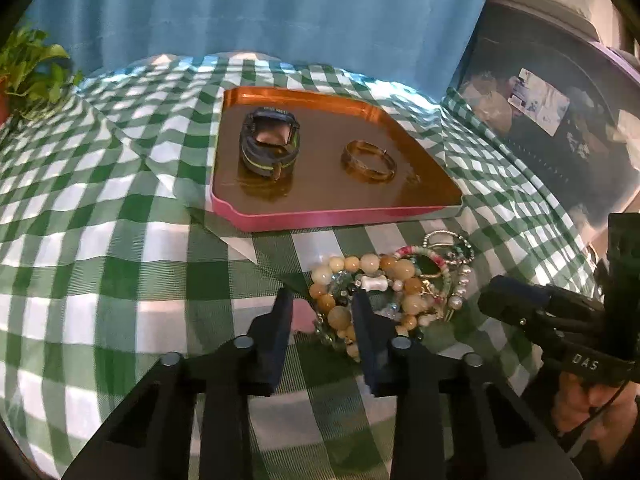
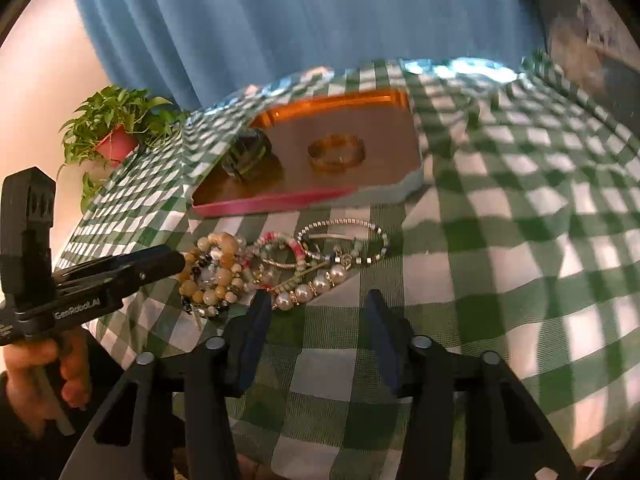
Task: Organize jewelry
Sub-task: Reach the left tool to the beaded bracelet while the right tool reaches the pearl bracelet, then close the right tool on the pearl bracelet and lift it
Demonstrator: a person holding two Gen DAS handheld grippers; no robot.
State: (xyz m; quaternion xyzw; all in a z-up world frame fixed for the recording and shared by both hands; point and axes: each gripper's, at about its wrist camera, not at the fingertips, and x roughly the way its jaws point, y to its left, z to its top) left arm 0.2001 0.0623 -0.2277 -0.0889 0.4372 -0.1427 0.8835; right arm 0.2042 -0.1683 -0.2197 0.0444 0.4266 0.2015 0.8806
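A pile of beaded bracelets [image 1: 394, 280] [image 2: 280, 264] lies on the green checked cloth, just in front of a pink tray [image 1: 320, 216] [image 2: 272, 202]. The tray holds a dark watch [image 1: 269, 142] [image 2: 248, 152] and an amber bangle [image 1: 368, 160] [image 2: 337, 153]. My left gripper [image 1: 322, 304] [image 2: 178, 262] is at the pile's left edge. Chunky yellow beads sit between its fingers, and a gap shows beside the left pad. My right gripper [image 2: 318, 304] [image 1: 492, 296] stands open just short of a pearl bracelet [image 2: 312, 290], with only cloth between its fingers.
A potted plant [image 2: 116, 136] [image 1: 28, 68] stands off the table's far left corner. A blue curtain [image 1: 280, 8] hangs behind. A dark see-through bin [image 1: 560, 128] sits to the right. Checked cloth [image 2: 520, 240] stretches to the right of the pile. A hand [image 2: 44, 372] grips the left tool.
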